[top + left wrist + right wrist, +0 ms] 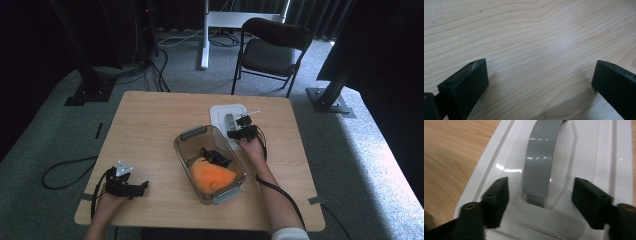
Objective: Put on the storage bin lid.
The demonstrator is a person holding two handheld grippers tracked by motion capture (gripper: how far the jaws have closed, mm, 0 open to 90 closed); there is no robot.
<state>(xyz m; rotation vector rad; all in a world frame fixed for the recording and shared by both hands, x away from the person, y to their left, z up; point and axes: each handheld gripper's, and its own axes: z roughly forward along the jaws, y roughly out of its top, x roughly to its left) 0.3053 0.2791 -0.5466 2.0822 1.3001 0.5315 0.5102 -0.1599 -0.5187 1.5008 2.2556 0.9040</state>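
Observation:
A white lid (220,111) with a grey arched handle (229,120) lies flat on the wooden table, behind and to the right of a clear container (186,136). My right gripper (240,126) hovers low over the lid (599,150). Its jaws (540,200) stand open on either side of the grey handle (540,165), and the pads do not touch it. The container holds an orange lump (212,176) and a black object (216,156). My left gripper (142,186) rests near the table's front left, open (540,82) over bare wood, with nothing between its fingers.
The table (150,120) has bare wood to the left of the container. On the carpet behind it stand a black folding chair (272,50) and a white desk leg (204,35). Black frame posts (85,75) and cables (65,170) flank the table.

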